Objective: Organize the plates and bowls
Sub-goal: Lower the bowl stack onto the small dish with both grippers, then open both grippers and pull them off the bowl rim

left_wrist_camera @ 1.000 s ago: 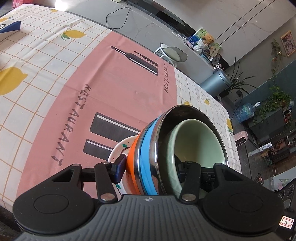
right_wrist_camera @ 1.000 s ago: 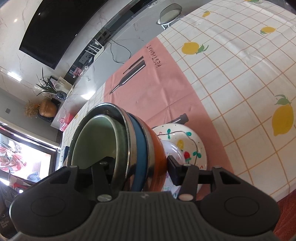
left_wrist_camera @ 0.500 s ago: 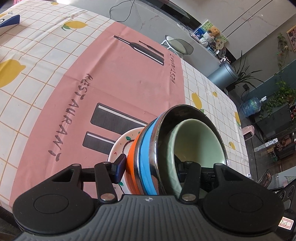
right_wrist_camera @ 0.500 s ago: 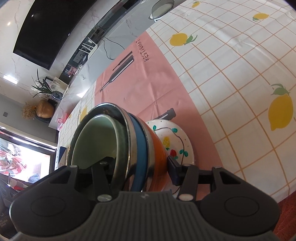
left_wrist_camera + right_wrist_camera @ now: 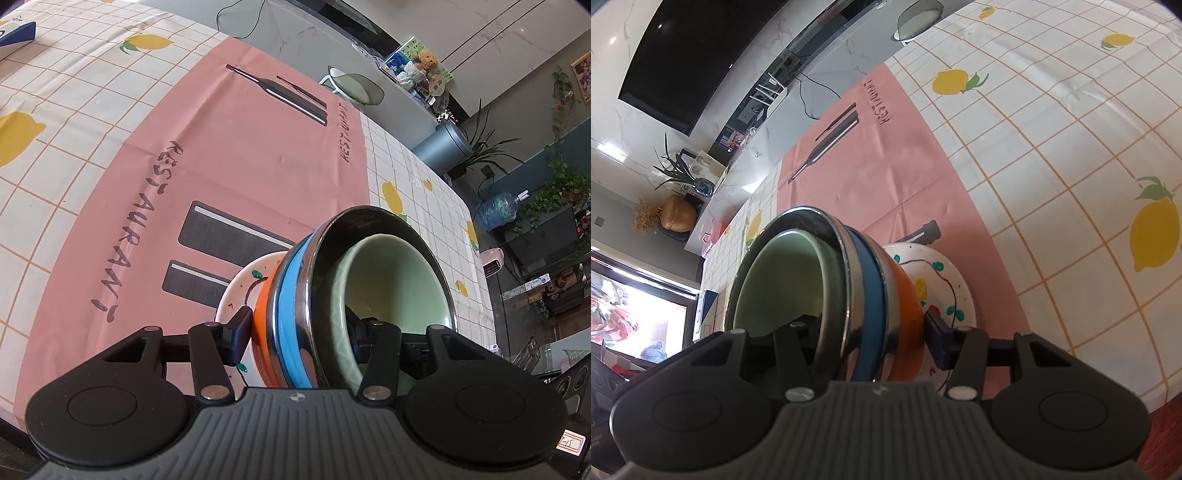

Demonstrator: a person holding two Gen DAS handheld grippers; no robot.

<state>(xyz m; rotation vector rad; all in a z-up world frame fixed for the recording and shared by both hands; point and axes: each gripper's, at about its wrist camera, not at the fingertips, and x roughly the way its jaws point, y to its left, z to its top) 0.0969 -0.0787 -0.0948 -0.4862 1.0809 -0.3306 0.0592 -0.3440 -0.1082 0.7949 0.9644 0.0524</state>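
A nested stack of bowls is held tilted over the pink placemat (image 5: 229, 162). A pale green bowl (image 5: 388, 284) sits inside a steel bowl (image 5: 369, 221), which sits in a blue one (image 5: 291, 295) and an orange one (image 5: 264, 321). A white plate with fruit drawings (image 5: 240, 291) lies under the stack. My left gripper (image 5: 299, 332) is shut on the stack's wall. My right gripper (image 5: 868, 328) is shut on the same stack (image 5: 871, 288) from the other side, with the plate (image 5: 942, 280) below it.
The table has a lemon-print grid cloth (image 5: 1071, 147) around the placemat. A blue-and-white box (image 5: 14, 35) lies at the far left corner. A stool (image 5: 354, 83) and a grey bin (image 5: 443, 144) stand beyond the table's far edge.
Both grippers and the bowl stack have shifted slightly over the placemat. The plate shows a little more beneath the stack. The grip has not changed.
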